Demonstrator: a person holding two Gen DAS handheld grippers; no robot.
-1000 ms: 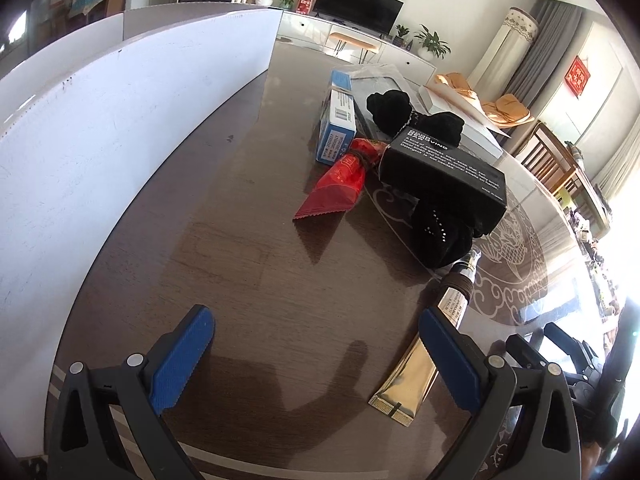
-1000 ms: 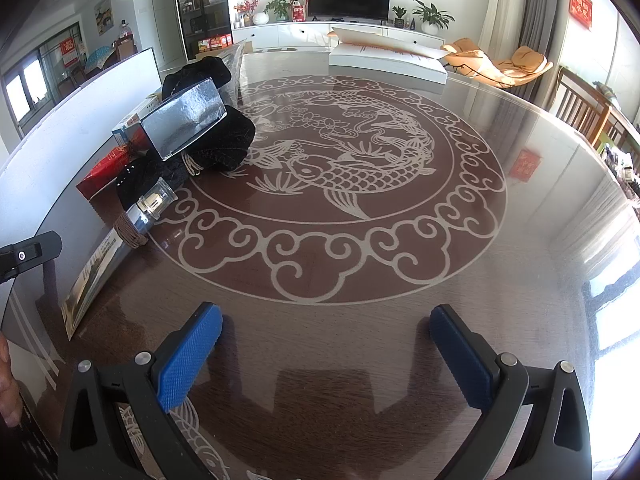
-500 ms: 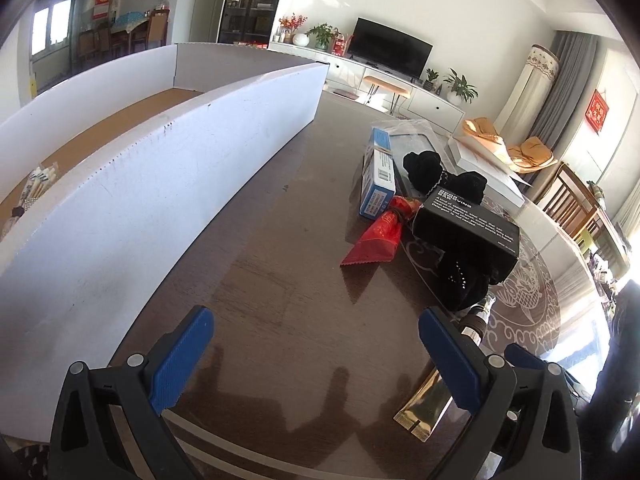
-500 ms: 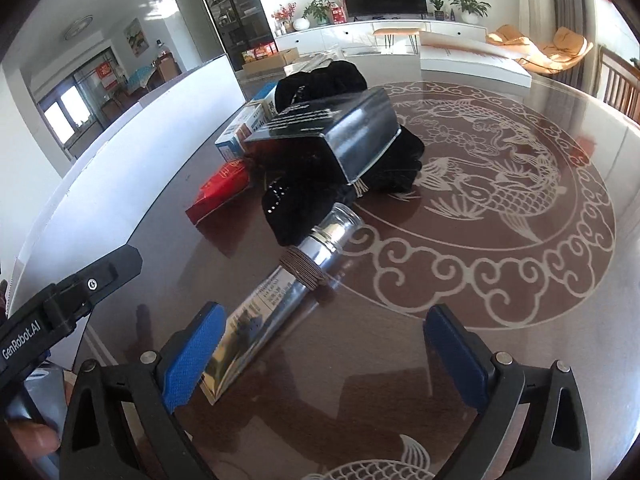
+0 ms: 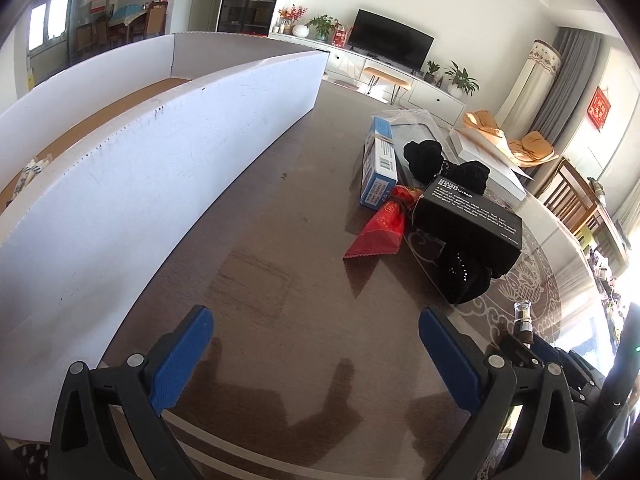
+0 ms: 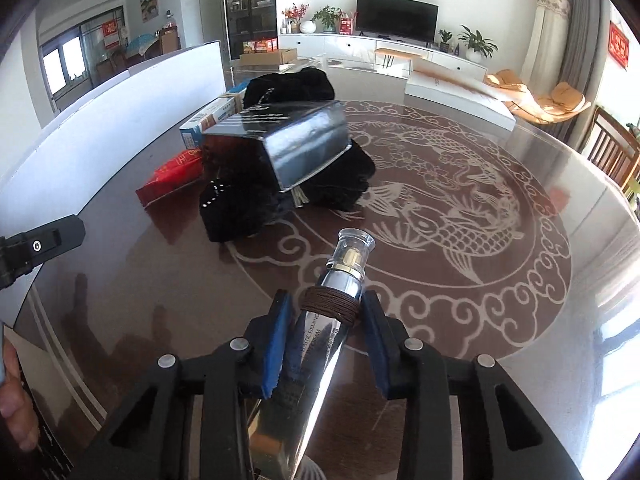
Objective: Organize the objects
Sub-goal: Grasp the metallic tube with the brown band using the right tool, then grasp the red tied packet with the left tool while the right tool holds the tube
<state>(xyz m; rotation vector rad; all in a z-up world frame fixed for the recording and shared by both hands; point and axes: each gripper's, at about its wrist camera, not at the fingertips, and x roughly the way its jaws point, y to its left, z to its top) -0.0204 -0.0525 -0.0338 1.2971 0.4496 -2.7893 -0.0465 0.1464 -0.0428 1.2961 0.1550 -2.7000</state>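
My right gripper (image 6: 326, 316) is shut on a shiny metallic cream tube (image 6: 340, 280) with a clear cap, wrapped by a brown band; its cap also shows in the left wrist view (image 5: 523, 316). My left gripper (image 5: 316, 344) is open and empty above the dark table. Ahead lies a pile: a black box (image 5: 468, 220) (image 6: 296, 144) on black cloth pouches (image 5: 464, 276) (image 6: 240, 216), a red sachet (image 5: 380, 232) (image 6: 172, 176) and a blue-white carton (image 5: 378, 172) (image 6: 204, 124).
A long white cardboard box (image 5: 160, 160) with a brown floor stands along the table's left side, also in the right wrist view (image 6: 120, 112). A flat white box (image 5: 488, 160) lies at the table's far end. Wooden chairs (image 6: 612, 152) stand at the right edge.
My right gripper moved in over the metallic tube and closed on it. My left gripper pulled back and stayed open.
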